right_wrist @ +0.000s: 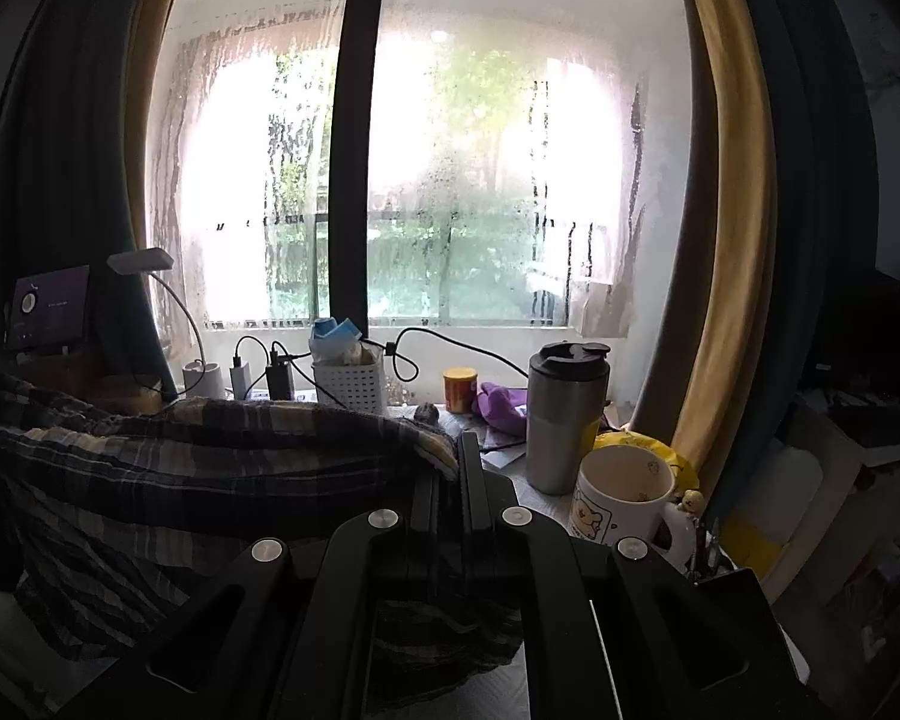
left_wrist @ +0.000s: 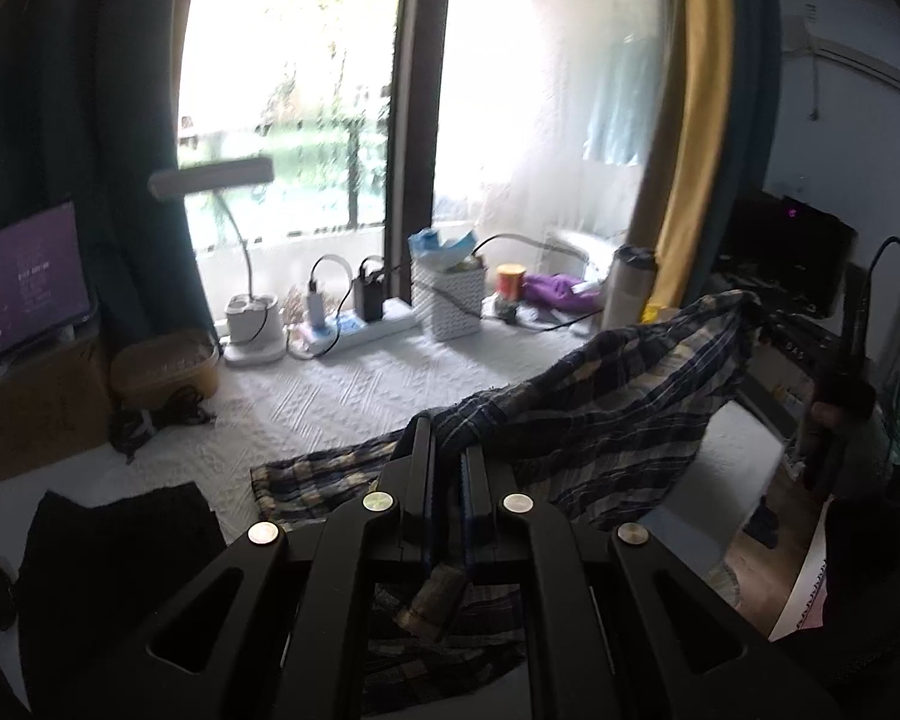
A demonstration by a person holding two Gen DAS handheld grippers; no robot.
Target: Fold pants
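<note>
A: Item one, left claw (left_wrist: 448, 450). Lower centre of the left wrist view, clamped on a bunched edge of the plaid pants (left_wrist: 618, 414).

B: Noted. Pants location?

A: Lifted from the claw toward the right of the frame, peaking at right centre. Lower part trailing onto the white quilted surface (left_wrist: 342, 396), left of the claw. More plaid cloth hanging under the claw at bottom centre.

B: Item two?

A: Right claw (right_wrist: 448, 462), lower centre of the right wrist view. Closed tight on the same pants (right_wrist: 198, 456), cloth spreading from the tips across the left half of the frame and drooping to the lower left.

B: Other stock, left view?

A: White desk lamp (left_wrist: 249, 324) at left centre, power strip (left_wrist: 360, 327) with chargers just right of it, white slatted basket (left_wrist: 450, 300) at centre, lit screen (left_wrist: 27, 282) at far left, black cloth (left_wrist: 114, 546) at lower left.

B: Right view?

A: Steel tumbler (right_wrist: 564, 414) right of centre, white cartoon mug (right_wrist: 624, 498) just below and right of it, yellow-lidded jar (right_wrist: 460, 389) and purple cloth (right_wrist: 501, 405) left of the tumbler, streaked window (right_wrist: 450, 180) filling the upper frame.
</note>
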